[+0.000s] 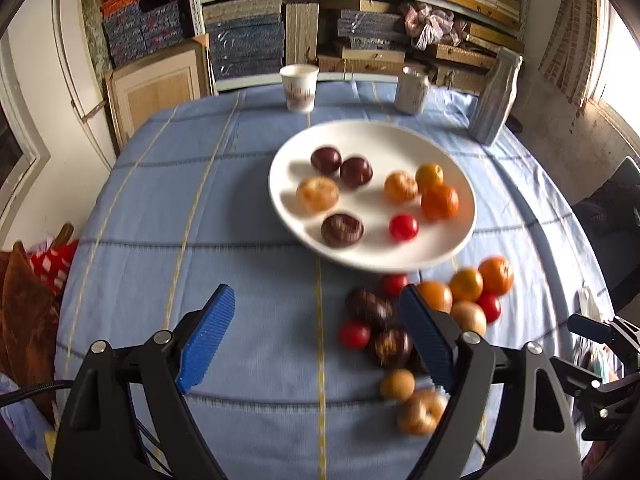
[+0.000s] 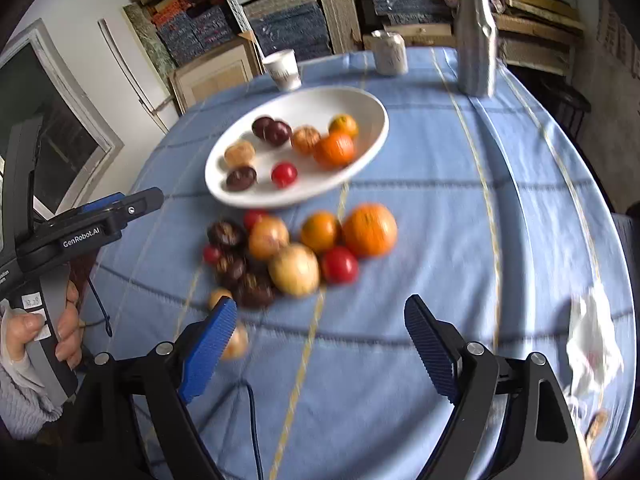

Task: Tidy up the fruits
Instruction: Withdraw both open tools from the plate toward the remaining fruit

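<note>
A white plate (image 1: 292, 152) (image 2: 360, 100) on the blue tablecloth holds several fruits: dark plums, oranges, a pale round fruit and a red one. A loose pile of fruit (image 1: 432, 312) (image 2: 296, 248) lies on the cloth in front of the plate, with oranges, dark plums, red and pale round fruits. My left gripper (image 1: 318, 304) is open and empty, above the cloth just left of the pile. My right gripper (image 2: 320, 320) is open and empty, just in front of the pile. The left gripper also shows from the side in the right wrist view (image 2: 132, 204).
A white paper cup (image 1: 299, 88) (image 2: 282, 69), a grey mug (image 1: 411, 90) (image 2: 389, 53) and a grey bottle (image 1: 495, 96) (image 2: 476, 36) stand at the table's far edge. A crumpled white tissue (image 2: 592, 344) lies at the right. Shelves with boxes stand behind the table.
</note>
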`<state>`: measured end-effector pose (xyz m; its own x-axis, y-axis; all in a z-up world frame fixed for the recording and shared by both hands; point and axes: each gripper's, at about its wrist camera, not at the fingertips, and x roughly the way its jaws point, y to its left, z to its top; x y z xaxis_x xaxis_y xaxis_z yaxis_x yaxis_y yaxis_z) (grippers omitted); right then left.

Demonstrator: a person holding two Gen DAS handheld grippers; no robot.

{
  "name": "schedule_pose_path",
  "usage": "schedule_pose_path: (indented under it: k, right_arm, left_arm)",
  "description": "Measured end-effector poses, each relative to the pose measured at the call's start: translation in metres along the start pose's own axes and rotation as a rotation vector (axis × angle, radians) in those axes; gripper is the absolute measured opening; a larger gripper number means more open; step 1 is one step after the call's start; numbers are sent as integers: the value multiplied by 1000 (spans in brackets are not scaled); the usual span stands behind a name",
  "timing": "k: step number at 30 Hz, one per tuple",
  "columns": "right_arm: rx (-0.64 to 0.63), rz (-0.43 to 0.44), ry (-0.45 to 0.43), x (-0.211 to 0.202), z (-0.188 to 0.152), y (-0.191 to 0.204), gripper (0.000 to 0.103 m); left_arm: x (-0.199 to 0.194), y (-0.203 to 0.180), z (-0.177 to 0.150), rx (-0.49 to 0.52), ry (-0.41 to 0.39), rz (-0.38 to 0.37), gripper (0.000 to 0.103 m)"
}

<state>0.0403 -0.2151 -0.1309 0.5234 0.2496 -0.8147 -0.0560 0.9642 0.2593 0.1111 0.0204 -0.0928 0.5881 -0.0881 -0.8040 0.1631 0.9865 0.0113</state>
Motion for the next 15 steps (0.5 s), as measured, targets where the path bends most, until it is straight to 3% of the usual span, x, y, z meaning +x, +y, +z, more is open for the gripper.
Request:
schedule_pose_path:
  k: [15]
  right_arm:
    - [22, -26, 18, -20, -28, -12, 87]
  left_arm:
    - [6, -16, -59, -3, 110, -40, 85]
